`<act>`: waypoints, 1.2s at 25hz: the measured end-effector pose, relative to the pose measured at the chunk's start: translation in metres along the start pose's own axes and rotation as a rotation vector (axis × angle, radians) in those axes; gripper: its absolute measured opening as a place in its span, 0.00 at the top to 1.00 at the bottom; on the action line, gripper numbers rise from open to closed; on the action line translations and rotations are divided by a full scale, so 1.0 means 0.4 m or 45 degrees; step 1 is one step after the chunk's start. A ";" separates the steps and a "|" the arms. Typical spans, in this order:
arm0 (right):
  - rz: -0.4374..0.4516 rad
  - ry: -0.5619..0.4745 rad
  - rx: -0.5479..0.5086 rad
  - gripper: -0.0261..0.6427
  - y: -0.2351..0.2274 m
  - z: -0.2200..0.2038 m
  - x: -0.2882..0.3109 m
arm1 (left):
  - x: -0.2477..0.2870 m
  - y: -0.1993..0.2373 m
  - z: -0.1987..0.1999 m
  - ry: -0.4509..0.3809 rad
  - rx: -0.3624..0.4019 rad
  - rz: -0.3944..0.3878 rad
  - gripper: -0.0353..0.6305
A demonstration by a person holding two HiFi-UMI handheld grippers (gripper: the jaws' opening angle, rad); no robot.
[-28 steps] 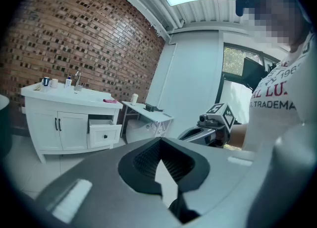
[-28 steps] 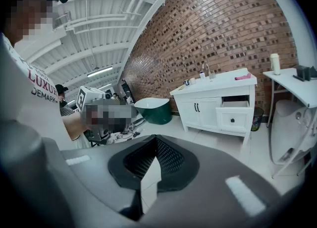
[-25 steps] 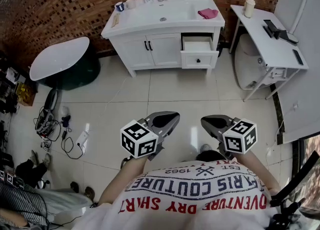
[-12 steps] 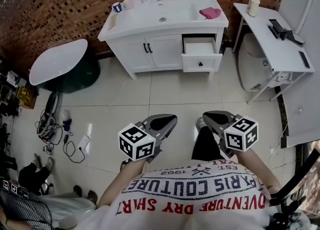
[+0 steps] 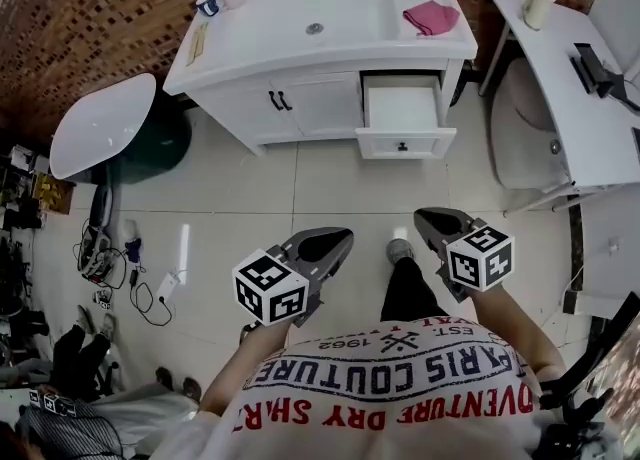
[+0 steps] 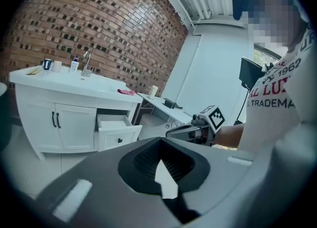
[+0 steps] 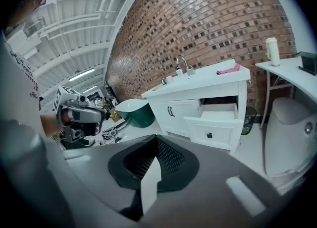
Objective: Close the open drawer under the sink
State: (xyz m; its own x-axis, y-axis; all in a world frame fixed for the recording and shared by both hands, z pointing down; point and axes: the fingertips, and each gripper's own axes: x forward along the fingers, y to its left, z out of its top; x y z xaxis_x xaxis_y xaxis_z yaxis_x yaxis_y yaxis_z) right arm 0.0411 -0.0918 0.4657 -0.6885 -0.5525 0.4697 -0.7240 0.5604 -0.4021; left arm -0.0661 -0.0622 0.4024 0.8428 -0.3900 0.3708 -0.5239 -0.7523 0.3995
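Facing the open drawer [image 5: 403, 110] at twelve o'clock, well ahead under the sink [image 5: 340, 8], we carry the left gripper [image 5: 335, 244] and right gripper [image 5: 432, 224] pinched together, empty. We should press squarely on the drawer front beside its knob [image 5: 403, 147].

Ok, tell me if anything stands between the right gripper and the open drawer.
Nothing visible does. Only bare floor tiles lie between the right gripper and the drawer, which stands pulled out toward it.
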 end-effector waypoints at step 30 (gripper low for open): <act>-0.355 0.308 0.451 0.95 -0.863 -0.063 0.493 | 0.369 0.515 0.118 0.190 -0.318 0.190 0.97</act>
State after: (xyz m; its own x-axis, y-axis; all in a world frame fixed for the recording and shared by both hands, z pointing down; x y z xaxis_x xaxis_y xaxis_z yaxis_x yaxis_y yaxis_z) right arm 0.1564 -0.3786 0.7169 -0.4680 -0.4690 0.7490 -0.8774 0.1453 -0.4572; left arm -0.0438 -0.2998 0.5000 0.7366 -0.3903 0.5523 -0.6700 -0.5320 0.5177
